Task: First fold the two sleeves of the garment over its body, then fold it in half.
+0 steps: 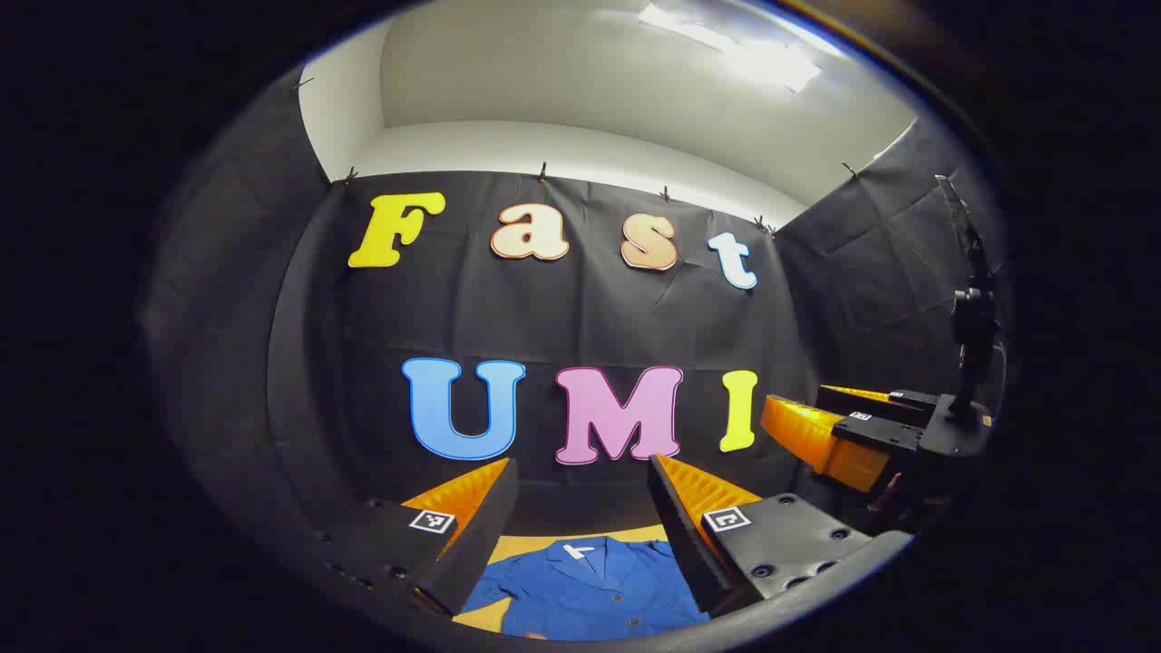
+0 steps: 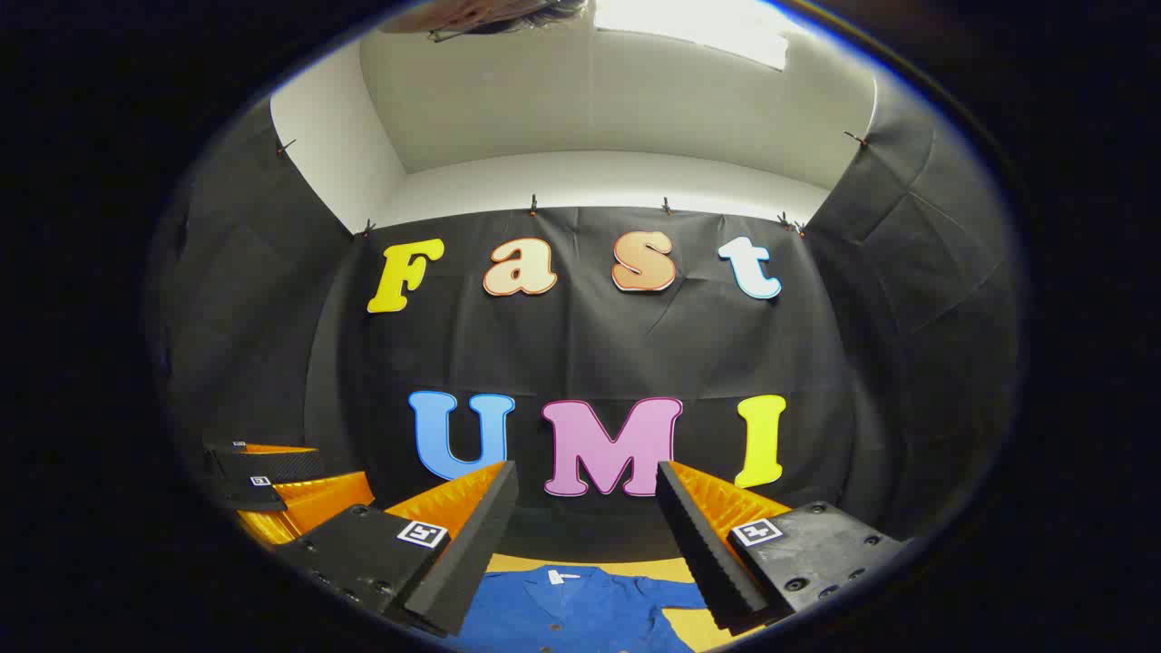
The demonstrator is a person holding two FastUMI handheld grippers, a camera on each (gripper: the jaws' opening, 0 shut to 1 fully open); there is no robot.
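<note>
While both our left gripper [image 1: 580, 508] and right gripper [image 2: 585, 517] hang spread wide and holding nothing above the blue garment [image 1: 585, 589], which lies flat on the yellow table [image 1: 526, 544] below, we should go down slowly and pinch one sleeve near its end.

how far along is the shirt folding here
Nothing looks done: the blue shirt lies flat and open on the yellow table, collar toward the wall. In hand: nothing; the left gripper and right gripper are open above it. Left: both sleeves, then the half fold.
</note>
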